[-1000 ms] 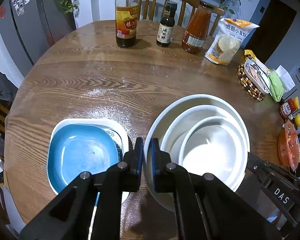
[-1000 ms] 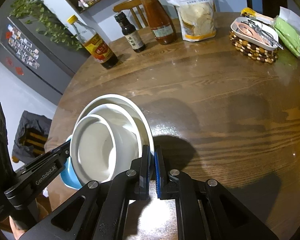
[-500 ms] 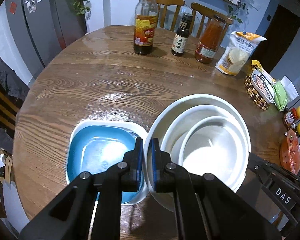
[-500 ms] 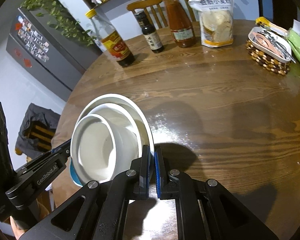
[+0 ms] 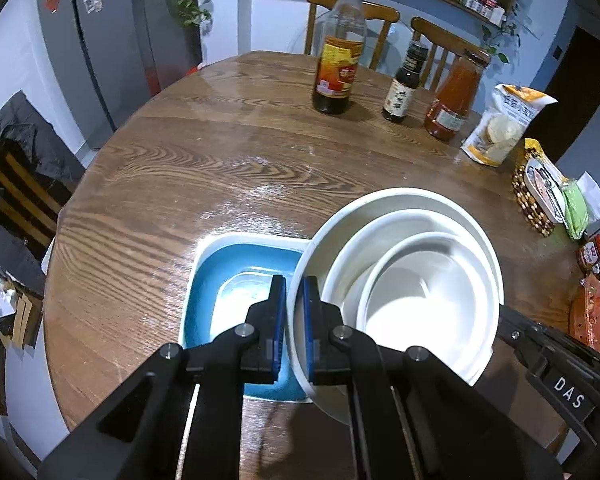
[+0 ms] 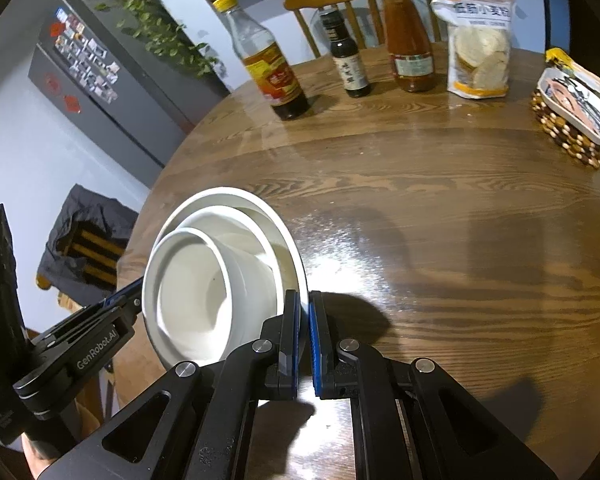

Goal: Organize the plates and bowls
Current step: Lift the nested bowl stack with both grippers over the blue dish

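Three nested white bowls (image 5: 420, 280) hang tilted just above the round wooden table (image 5: 204, 168), held from both sides. My left gripper (image 5: 294, 280) is shut on the outer bowl's left rim. On the opposite rim of the bowl stack (image 6: 204, 288), my right gripper (image 6: 304, 296) is shut. Below the stack's left edge lies a blue square plate (image 5: 220, 280) on a white square plate (image 5: 236, 239); the bowls partly cover them. The right gripper's body (image 5: 556, 364) shows in the left wrist view, and the left gripper's body (image 6: 80, 344) in the right wrist view.
At the table's far side stand a tall dark sauce bottle (image 5: 338, 68), a small black bottle (image 5: 402, 84), a red sauce bottle (image 5: 454, 100) and a flour bag (image 5: 504, 124). A beaded basket with a dish (image 5: 540, 196) sits far right. Wooden chairs and a grey fridge stand behind.
Both grippers have carried the bowl stack leftward, so its left edge now overlaps the blue plate, which earlier lay apart from it. The grips on the rim are unchanged.
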`<action>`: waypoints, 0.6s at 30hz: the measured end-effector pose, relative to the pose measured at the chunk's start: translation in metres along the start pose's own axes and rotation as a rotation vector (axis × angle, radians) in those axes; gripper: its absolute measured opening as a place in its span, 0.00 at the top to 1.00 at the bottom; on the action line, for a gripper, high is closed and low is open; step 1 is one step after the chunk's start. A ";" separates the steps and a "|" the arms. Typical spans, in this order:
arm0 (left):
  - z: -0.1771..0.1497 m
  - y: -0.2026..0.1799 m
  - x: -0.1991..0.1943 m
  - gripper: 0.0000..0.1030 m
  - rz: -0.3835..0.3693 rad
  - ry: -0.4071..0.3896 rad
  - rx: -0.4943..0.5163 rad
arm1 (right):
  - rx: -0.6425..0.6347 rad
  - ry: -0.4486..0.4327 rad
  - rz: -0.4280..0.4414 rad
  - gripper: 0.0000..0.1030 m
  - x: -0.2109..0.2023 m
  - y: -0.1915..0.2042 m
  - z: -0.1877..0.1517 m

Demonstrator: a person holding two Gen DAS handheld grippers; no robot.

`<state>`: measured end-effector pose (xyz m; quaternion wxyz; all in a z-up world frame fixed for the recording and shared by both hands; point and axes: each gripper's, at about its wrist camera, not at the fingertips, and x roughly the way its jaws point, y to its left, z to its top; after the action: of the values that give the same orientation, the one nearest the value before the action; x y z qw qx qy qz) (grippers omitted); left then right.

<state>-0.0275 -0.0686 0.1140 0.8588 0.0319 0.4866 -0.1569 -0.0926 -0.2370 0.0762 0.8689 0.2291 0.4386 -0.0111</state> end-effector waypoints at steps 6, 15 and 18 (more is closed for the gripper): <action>-0.003 0.019 -0.002 0.96 0.020 0.003 -0.025 | -0.021 0.017 0.014 0.91 0.009 0.015 -0.002; -0.007 0.050 0.000 0.96 0.042 0.023 -0.059 | -0.045 0.051 0.033 0.91 0.028 0.038 -0.005; -0.008 0.058 0.004 0.96 0.056 0.037 -0.063 | -0.050 0.072 0.034 0.91 0.037 0.045 -0.007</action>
<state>-0.0151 -0.0131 0.1004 0.8543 0.0211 0.5061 -0.1168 -0.0659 -0.1874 0.0617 0.8579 0.2152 0.4659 0.0228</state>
